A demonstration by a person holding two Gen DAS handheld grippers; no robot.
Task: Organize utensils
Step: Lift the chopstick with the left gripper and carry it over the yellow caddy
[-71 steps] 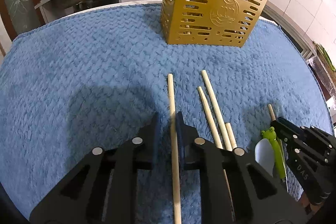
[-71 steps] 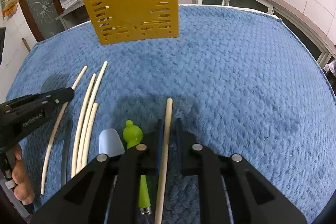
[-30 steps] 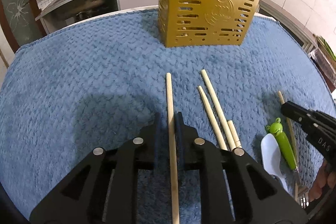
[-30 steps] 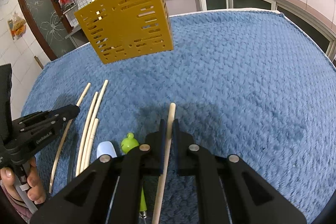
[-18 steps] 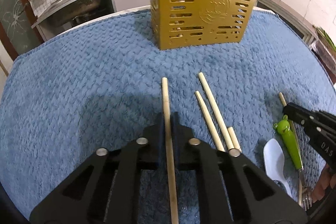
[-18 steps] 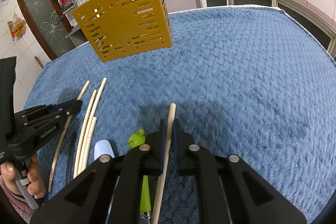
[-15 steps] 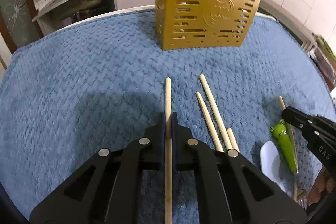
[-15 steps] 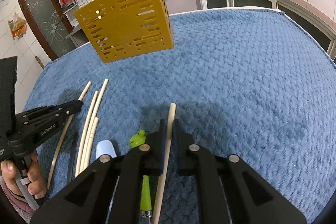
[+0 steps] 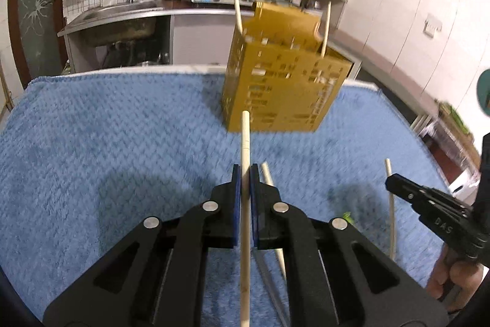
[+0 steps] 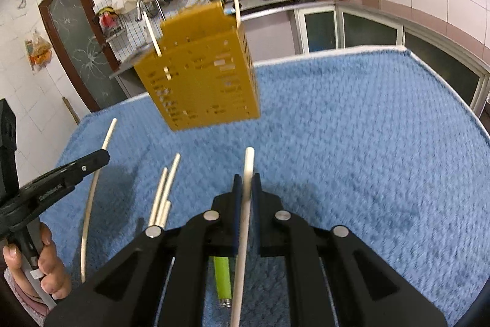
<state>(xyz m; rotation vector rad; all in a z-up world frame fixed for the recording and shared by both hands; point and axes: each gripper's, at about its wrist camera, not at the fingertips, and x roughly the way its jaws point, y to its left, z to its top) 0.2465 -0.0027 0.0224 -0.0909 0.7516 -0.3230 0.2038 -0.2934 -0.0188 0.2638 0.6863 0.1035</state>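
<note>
Left gripper (image 9: 243, 183): jaws pinched on a slim round wooden chopstick (image 9: 245, 143), tip ahead. Right gripper (image 10: 246, 189): clamped on a second chopstick (image 10: 247, 173). Perforated yellow plastic holder (image 9: 275, 91), boxy, ahead of both. Tilt tips upright before lowering in. Blue knobbly towel (image 10: 352, 149) beneath

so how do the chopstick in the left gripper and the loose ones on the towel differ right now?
Held chopstick: clamped between the left gripper's closed jaws, tip aimed at the yellow holder. Loose chopsticks: lying ungripped on the blue towel between the two grippers. The held one shows alone; three loose ones lie bunched side by side. Shared: pale, thin sticks, same look. The right gripper clamps another chopstick.
</note>
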